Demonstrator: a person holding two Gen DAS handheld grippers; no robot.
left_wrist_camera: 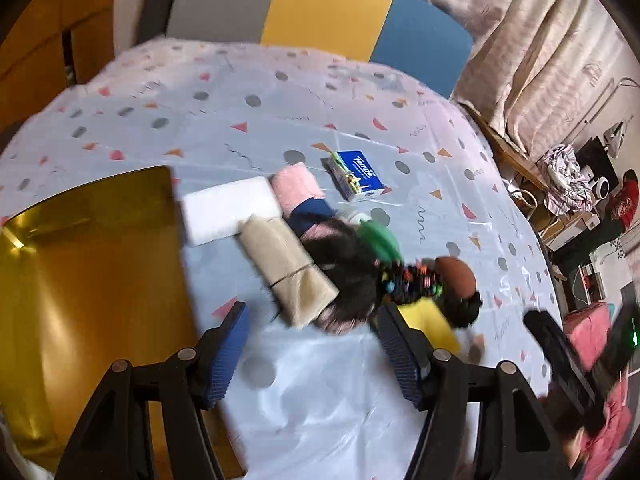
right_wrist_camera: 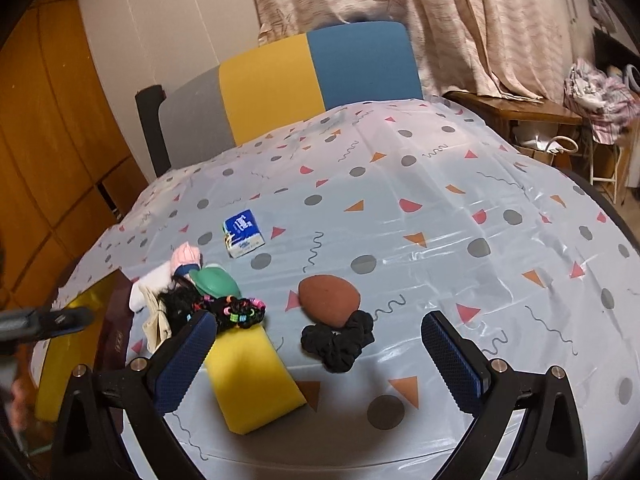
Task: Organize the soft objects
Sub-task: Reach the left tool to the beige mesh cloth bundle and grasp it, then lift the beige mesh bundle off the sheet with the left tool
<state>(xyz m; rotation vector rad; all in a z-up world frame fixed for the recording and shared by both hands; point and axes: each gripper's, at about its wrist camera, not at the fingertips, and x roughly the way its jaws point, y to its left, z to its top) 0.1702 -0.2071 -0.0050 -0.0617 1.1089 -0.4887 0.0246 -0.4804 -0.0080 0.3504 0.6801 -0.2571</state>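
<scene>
Right gripper: your right gripper point(right_wrist_camera: 316, 344) is spread wide and holds nothing; it hovers low over the table point(right_wrist_camera: 460, 208).
Yellow sponge: the yellow sponge point(right_wrist_camera: 252, 376) lies nearest, just inside your left-hand finger, long axis running from you away and slightly left (a flat block, easy to span across its short side).
Black scrunchie: the black scrunchie point(right_wrist_camera: 338, 340) sits almost dead centre between the fingers, a little ahead, touching the brown sponge point(right_wrist_camera: 329, 299) behind it.
Nearer hand: judged from both views, your right hand is nearer to these three.
Left gripper: your left gripper point(left_wrist_camera: 316, 344) is also wide open and empty, over bare cloth, with the gold tray point(left_wrist_camera: 92, 272) just to its left.
Beige roll: the beige roll point(left_wrist_camera: 288, 268) lies ahead of it, long axis slanting from near-right to far-left, touching the white pad point(left_wrist_camera: 230, 210).
Farther: the beaded band point(right_wrist_camera: 238, 312), green piece point(right_wrist_camera: 216, 280) and pink roll point(right_wrist_camera: 186, 258) cluster left; the tissue pack point(right_wrist_camera: 243, 234) sits beyond, apart.
</scene>
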